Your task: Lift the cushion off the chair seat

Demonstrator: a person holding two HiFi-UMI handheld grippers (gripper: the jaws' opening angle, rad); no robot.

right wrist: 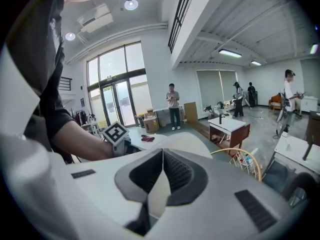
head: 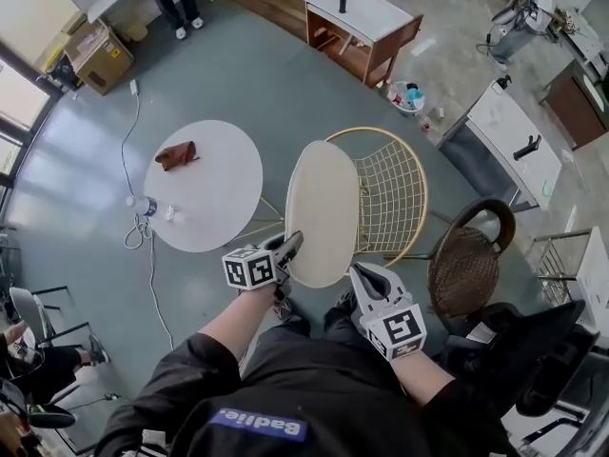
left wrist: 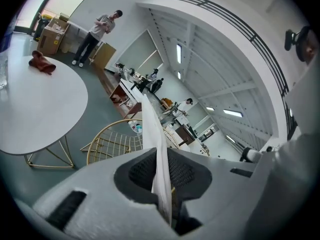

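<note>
Step in hand: the lift itself. Left tool (head: 290, 246) has its jaws closed onto the near rim of the cushion (head: 324, 208); the left gripper view shows the cream edge pinched thin between the pads. Right tool (head: 362, 276) is likewise clamped on the same rim, just to the right of the left tool, with pale fabric filling its jaw gap in the right gripper view. The cushion runs forward from both tools, tipped up on edge rather than lying flat. The gold wire chair (head: 395, 193) sits beyond and to the right of the right tool, its mesh seat showing bare, so I judge the cushion to be off the seat or nearly so. Next move, as I judge it: bring both tools up and back together at an even pace and keep both grips firm, since a thin pinch on soft fabric could slip. Containers: a small bin (head: 409, 95) on the floor far ahead of the right tool holds blue and pale bits, too small to name. A cardboard box (head: 95, 55) lies far ahead-left of the left tool, contents not visible. The white round bench (head: 205, 198), left of the left tool, carries a brown cloth (head: 177, 154).
</note>
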